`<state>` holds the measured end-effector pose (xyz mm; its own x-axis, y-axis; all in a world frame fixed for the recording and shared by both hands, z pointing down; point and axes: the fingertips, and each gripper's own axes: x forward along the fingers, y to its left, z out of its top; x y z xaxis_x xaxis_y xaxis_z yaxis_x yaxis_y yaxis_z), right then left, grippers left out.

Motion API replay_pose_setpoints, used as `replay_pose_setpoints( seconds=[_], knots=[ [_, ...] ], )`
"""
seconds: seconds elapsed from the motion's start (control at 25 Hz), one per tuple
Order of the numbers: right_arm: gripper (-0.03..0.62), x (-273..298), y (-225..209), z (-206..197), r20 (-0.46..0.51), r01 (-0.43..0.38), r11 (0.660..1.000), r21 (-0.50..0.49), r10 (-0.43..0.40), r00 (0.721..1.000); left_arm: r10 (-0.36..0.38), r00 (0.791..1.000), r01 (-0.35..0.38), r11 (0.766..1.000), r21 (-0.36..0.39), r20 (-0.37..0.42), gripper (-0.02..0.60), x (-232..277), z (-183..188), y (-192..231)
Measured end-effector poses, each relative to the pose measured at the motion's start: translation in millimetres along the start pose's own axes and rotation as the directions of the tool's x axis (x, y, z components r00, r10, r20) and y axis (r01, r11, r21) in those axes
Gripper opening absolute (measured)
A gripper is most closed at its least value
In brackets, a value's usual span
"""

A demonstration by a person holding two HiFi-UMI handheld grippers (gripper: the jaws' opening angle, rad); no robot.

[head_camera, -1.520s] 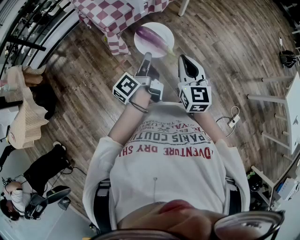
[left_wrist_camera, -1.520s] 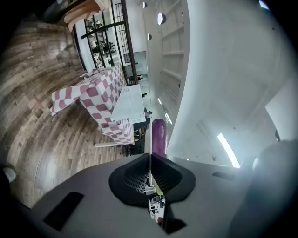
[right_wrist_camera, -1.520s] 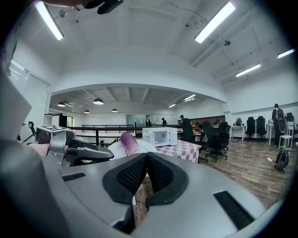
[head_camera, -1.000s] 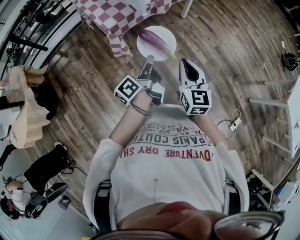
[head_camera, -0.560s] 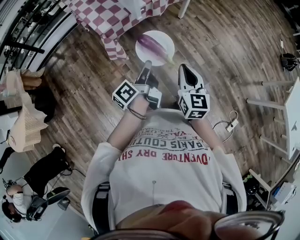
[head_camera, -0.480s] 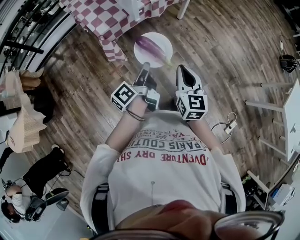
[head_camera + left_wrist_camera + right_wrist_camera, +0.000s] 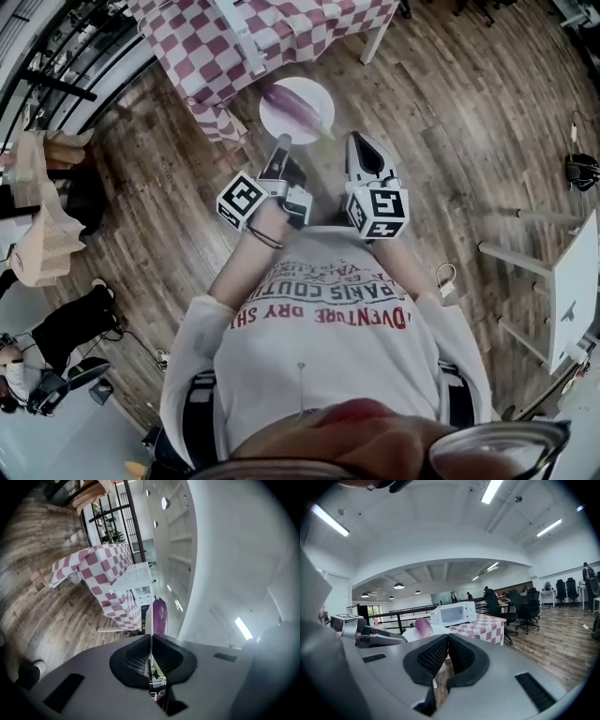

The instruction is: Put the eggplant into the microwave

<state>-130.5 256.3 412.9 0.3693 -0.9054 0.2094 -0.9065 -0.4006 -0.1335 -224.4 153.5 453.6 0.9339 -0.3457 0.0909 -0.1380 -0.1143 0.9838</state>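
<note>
Ahead on the checked desk (image 7: 487, 623): microwave (image 7: 453, 613). Held out toward it, white plate (image 7: 279, 122) bearing eggplant (image 7: 294, 101), long axis slanting away from jaws. Left gripper (image 7: 282, 142) clamped on plate's near rim; right gripper (image 7: 357, 142) just beside, jaws together, empty.

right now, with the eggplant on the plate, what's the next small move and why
Probably carry the plate level toward the checkered table. The left gripper is clamped on the plate's rim with the eggplant lying on it. The microwave stands on that table some way ahead, its door apparently shut. The right gripper is shut and looks empty.
</note>
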Motion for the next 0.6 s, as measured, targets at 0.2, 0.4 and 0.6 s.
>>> replay_pose_setpoints(
  seconds=[0.2,0.4,0.6],
  knots=[
    [0.026,14.8,-59.7,24.3,0.004,-0.058,0.998,-0.038,0.058,0.998,-0.005,0.999,0.006,1.000,-0.028,0.052,0.032,53.3,-30.9,-14.6],
    [0.026,21.6,-123.7,38.0,-0.009,-0.074,0.996,-0.042,0.074,0.997,0.002,0.997,0.001,0.999,-0.044,0.073,0.032,105.1,-66.1,-28.8],
    [0.026,30.6,-159.4,37.4,-0.017,-0.094,0.995,-0.028,0.093,0.996,-0.002,0.996,0.007,0.999,-0.050,0.095,0.032,137.5,-84.3,-34.7]
  ],
)
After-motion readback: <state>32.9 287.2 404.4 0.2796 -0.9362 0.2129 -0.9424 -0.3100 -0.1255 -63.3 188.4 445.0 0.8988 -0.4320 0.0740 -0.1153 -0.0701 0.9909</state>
